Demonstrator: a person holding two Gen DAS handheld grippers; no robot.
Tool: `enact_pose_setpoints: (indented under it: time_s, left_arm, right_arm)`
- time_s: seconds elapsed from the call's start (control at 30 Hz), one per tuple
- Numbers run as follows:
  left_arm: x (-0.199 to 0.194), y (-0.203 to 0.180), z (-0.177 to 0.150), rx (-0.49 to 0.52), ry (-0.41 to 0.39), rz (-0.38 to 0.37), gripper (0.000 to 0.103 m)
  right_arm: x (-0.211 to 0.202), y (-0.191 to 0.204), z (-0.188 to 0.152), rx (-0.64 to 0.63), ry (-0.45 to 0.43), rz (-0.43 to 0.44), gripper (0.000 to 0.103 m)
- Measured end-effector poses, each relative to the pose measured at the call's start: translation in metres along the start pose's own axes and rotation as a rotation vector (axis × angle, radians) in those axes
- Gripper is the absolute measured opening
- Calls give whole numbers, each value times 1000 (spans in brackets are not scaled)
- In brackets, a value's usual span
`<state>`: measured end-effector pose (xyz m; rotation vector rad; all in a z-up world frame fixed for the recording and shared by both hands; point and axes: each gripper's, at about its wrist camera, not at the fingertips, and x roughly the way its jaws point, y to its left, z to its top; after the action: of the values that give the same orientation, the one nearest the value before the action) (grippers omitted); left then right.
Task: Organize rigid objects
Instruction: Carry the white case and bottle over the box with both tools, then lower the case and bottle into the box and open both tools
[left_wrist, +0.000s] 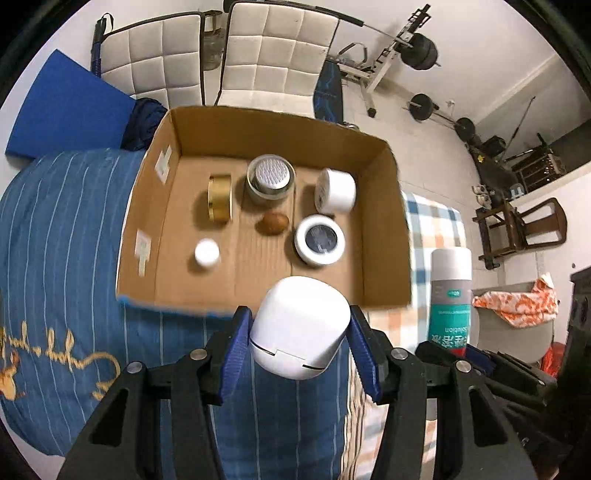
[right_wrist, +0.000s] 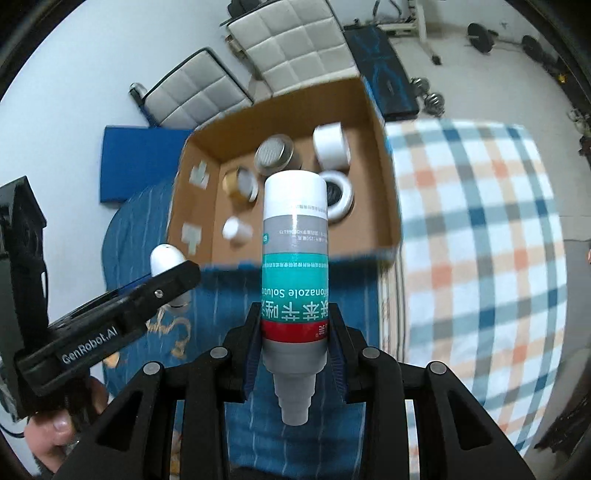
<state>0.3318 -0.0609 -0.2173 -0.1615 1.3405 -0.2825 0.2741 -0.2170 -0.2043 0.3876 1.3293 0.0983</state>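
My left gripper (left_wrist: 300, 332) is shut on a rounded white case (left_wrist: 301, 328), held in the air just short of the near wall of an open cardboard box (left_wrist: 258, 129). My right gripper (right_wrist: 293, 332) is shut on a teal, grey and white bottle (right_wrist: 294, 251), gripped near its red band with the cap end toward the camera. In the left wrist view the bottle (left_wrist: 450, 295) hangs to the right of the box. In the right wrist view the left gripper (right_wrist: 162, 291) with the white case (right_wrist: 166, 258) shows at the left.
Inside the box lie a gold tin (left_wrist: 219, 197), a glass jar with a silver lid (left_wrist: 270, 179), a white roll (left_wrist: 336, 190), a white ring tin (left_wrist: 319, 240), a brown oval (left_wrist: 272, 223) and a small white cap (left_wrist: 207, 253). The box rests on a blue striped cover (left_wrist: 55, 221) beside a plaid sheet (right_wrist: 480, 221). Two white chairs (left_wrist: 273, 55) stand behind.
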Motion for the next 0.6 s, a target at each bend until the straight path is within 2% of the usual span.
enact_pose_setpoints:
  time_s: [0.17, 0.27, 0.4, 0.6]
  left_arm:
    - [36, 9, 41, -7, 39, 58, 50]
    - [60, 13, 58, 1, 70, 91, 50]
    - [95, 19, 69, -1, 134, 113, 50]
    - [143, 28, 65, 0, 242, 142, 50]
  right_arm:
    - [42, -8, 47, 13, -9, -113, 35]
    - [70, -16, 70, 21, 22, -164, 35]
    - [106, -20, 86, 13, 74, -223, 35]
    - [166, -27, 98, -4, 146, -319, 35]
